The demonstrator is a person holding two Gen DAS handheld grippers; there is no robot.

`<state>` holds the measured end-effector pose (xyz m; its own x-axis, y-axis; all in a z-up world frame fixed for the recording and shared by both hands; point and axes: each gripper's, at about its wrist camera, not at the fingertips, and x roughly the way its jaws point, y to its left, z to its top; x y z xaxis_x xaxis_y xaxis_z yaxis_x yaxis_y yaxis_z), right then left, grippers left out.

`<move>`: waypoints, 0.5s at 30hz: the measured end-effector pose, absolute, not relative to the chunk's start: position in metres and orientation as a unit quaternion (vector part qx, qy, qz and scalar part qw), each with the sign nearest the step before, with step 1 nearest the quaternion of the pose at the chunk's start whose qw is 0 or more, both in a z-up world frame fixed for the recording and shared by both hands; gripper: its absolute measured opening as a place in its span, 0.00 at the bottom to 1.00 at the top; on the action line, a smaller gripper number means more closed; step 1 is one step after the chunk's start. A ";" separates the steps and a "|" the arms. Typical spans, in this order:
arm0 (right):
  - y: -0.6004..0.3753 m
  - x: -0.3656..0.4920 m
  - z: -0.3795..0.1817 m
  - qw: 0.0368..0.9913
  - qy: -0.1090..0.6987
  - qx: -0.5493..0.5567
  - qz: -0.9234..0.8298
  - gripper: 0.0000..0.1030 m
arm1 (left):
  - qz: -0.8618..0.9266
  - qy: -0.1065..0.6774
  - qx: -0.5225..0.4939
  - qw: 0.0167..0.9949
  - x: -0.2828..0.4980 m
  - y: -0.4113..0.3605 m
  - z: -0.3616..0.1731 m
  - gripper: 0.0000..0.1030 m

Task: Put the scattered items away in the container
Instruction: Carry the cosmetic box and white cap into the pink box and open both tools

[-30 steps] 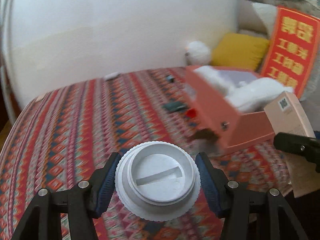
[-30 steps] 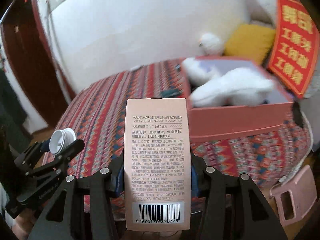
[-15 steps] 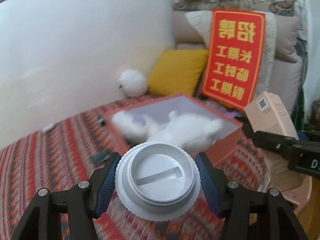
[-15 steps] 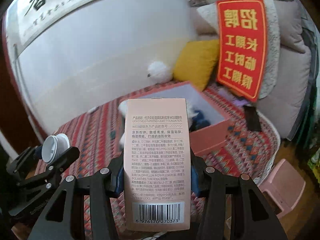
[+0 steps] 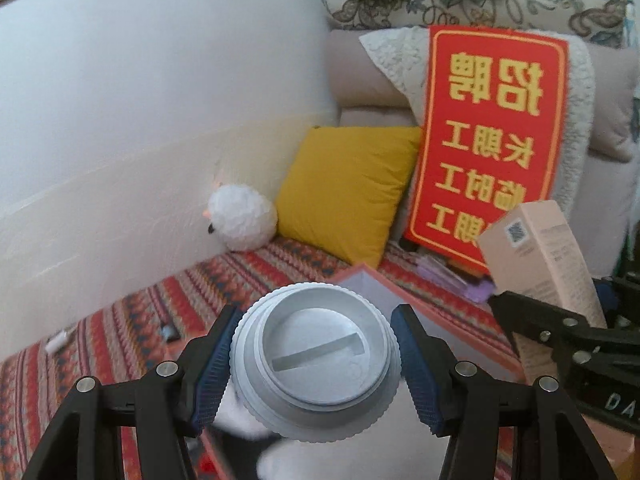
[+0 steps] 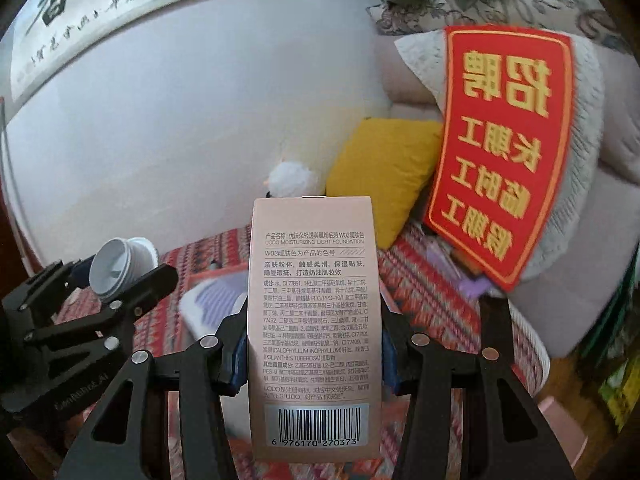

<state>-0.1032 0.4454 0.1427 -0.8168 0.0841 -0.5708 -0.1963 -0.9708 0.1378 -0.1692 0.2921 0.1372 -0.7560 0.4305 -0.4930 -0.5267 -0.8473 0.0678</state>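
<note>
In the left wrist view, the left gripper (image 5: 316, 364) is clenched on a white ribbed jar (image 5: 315, 364), its blue-padded fingers (image 5: 212, 364) pressing both sides while the jar's recessed round end faces the camera. The jar hangs above the near edge of the pink storage box (image 5: 448, 320), whose pale inside shows just behind it; something white and blurred lies under the jar, too smeared to name. The box sits on a red patterned bedspread (image 5: 120, 328). Beyond the box, a white plush ball (image 5: 242, 216) rests against the wall, a yellow cushion (image 5: 344, 192) leans just beside it, and a red sign with yellow characters (image 5: 492, 140) stands further to that side. At the box's far side the right gripper (image 5: 560, 328) holds a tall pink foundation carton (image 5: 540, 252), tilted. In the right wrist view, the right gripper (image 6: 312, 356) grasps that foundation carton (image 6: 312, 320) upright between its pads, printed text and barcode facing the lens, hiding most of the storage box (image 6: 216, 296) behind it. To the box's other side, the left gripper (image 6: 120, 276) carries the white jar (image 6: 120, 264). The plush ball (image 6: 290, 180), yellow cushion (image 6: 384, 168) and red sign (image 6: 500, 140) stand behind the box, on the bedspread (image 6: 424, 296).
</note>
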 end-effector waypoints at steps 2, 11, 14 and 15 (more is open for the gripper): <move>0.458 -0.134 0.134 0.068 0.094 -0.304 0.946 0.52 | 0.929 0.099 -0.244 0.259 -0.193 0.302 0.129 0.63; 0.508 -0.238 0.079 0.082 0.137 -0.349 0.923 0.76 | 0.918 0.042 -0.304 0.251 -0.288 0.299 0.073 0.89; 0.507 -0.237 0.077 0.074 0.154 -0.352 0.920 0.76 | 0.921 0.031 -0.307 0.236 -0.291 0.280 0.069 0.90; 0.501 -0.233 0.080 0.073 0.153 -0.349 0.922 0.76 | 0.922 0.030 -0.308 0.231 -0.288 0.272 0.069 0.90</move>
